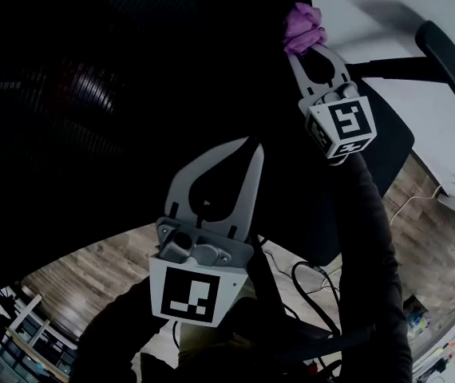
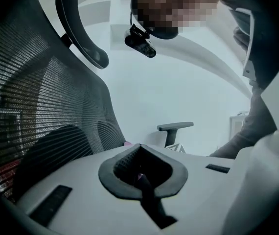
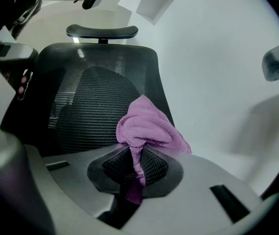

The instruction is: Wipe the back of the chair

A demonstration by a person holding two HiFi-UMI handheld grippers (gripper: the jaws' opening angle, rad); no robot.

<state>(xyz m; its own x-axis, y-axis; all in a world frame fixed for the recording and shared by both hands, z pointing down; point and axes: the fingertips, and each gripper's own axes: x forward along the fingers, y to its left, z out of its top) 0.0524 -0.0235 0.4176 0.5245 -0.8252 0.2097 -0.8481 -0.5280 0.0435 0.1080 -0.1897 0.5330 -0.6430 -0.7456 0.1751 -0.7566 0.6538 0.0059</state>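
Observation:
The black mesh chair back (image 3: 100, 92) fills the right gripper view, its headrest (image 3: 102, 32) on top. A purple cloth (image 3: 149, 129) is bunched in my right gripper (image 3: 139, 148), which is shut on it, close to the mesh. In the head view the right gripper (image 1: 303, 48) holds the cloth (image 1: 303, 24) against the dark chair back's (image 1: 92, 94) edge. Lower down, my left gripper (image 1: 255, 146) is shut with nothing in it. In its own view the left gripper (image 2: 139, 146) sits beside the mesh back (image 2: 41, 106) and headrest (image 2: 81, 26).
A chair armrest (image 1: 451, 62) juts out at the upper right and also shows as armrest (image 2: 175, 127). Below is a wooden floor (image 1: 92, 270) with cables (image 1: 315, 282). White wall (image 3: 218, 72) stands behind the chair. Clutter lines the floor's edges.

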